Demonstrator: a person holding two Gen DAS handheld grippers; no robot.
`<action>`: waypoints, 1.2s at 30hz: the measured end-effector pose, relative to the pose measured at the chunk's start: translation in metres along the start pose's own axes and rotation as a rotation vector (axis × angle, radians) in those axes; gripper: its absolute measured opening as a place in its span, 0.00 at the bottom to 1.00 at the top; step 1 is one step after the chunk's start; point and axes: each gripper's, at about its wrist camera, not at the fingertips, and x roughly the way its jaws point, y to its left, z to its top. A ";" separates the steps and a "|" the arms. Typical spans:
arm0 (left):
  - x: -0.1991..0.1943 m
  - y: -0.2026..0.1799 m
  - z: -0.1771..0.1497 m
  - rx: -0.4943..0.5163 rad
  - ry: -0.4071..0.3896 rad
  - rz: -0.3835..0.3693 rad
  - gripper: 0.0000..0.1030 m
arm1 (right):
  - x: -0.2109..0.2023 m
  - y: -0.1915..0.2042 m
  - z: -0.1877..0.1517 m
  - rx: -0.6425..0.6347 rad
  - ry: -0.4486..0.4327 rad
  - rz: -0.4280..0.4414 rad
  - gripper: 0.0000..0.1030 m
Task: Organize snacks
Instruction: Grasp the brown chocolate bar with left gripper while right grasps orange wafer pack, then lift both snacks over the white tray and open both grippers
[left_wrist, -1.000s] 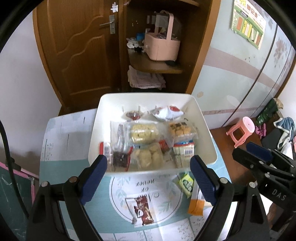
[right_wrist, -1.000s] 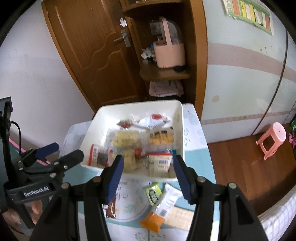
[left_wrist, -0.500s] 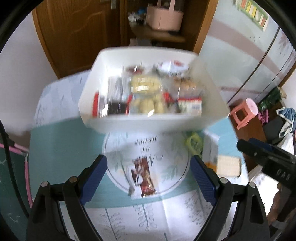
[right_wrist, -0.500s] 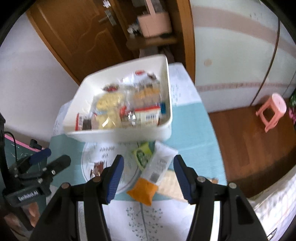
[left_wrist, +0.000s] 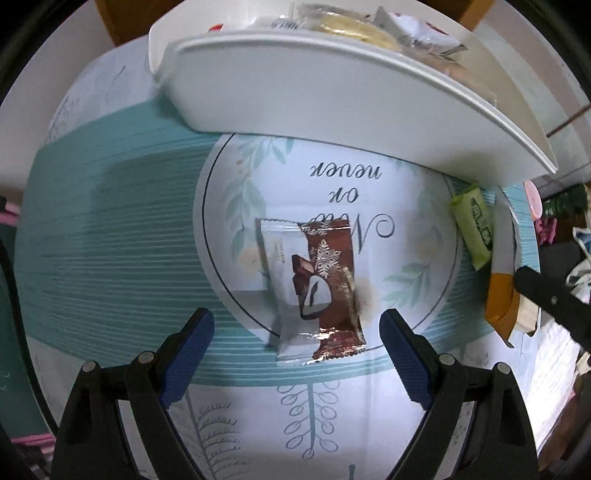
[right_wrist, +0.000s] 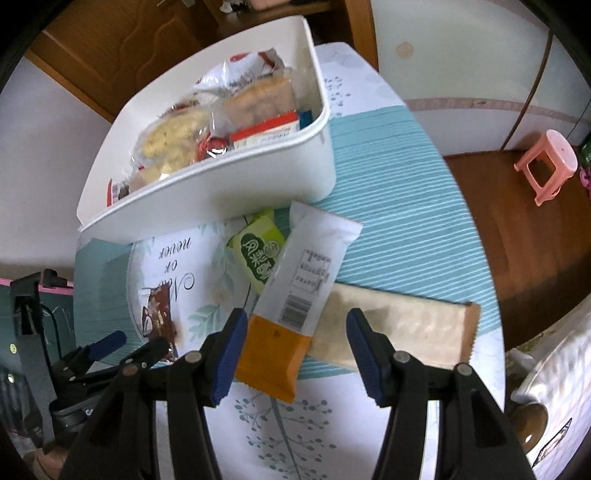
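Note:
A white bin (left_wrist: 332, 92) holding several snack packs stands at the far side of the table; it also shows in the right wrist view (right_wrist: 221, 184). A brown chocolate pack (left_wrist: 332, 288) lies on a white pack (left_wrist: 277, 258) on the tablecloth, just ahead of my open left gripper (left_wrist: 297, 354). My open right gripper (right_wrist: 293, 354) hovers over the orange end of a white-and-orange pack (right_wrist: 295, 302). That pack overlaps a green pack (right_wrist: 260, 254) and a long beige bar (right_wrist: 399, 328).
The teal and white tablecloth (left_wrist: 110, 240) covers the round table. A pink stool (right_wrist: 548, 166) stands on the wooden floor to the right. A wooden door and shelf are behind the bin.
Both grippers have dropped down and forward toward the table. The bin has slid up in both views and the loose packs now lie close ahead of the fingers.

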 end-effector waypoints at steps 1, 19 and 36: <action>0.001 0.000 0.000 -0.004 0.001 -0.002 0.88 | 0.002 0.001 0.000 -0.001 0.004 -0.002 0.55; -0.001 -0.027 0.001 0.108 -0.058 0.063 0.34 | 0.021 0.021 0.000 -0.111 -0.046 -0.066 0.34; -0.038 -0.014 -0.034 0.139 -0.113 -0.020 0.31 | -0.010 0.023 -0.041 -0.169 -0.058 0.056 0.32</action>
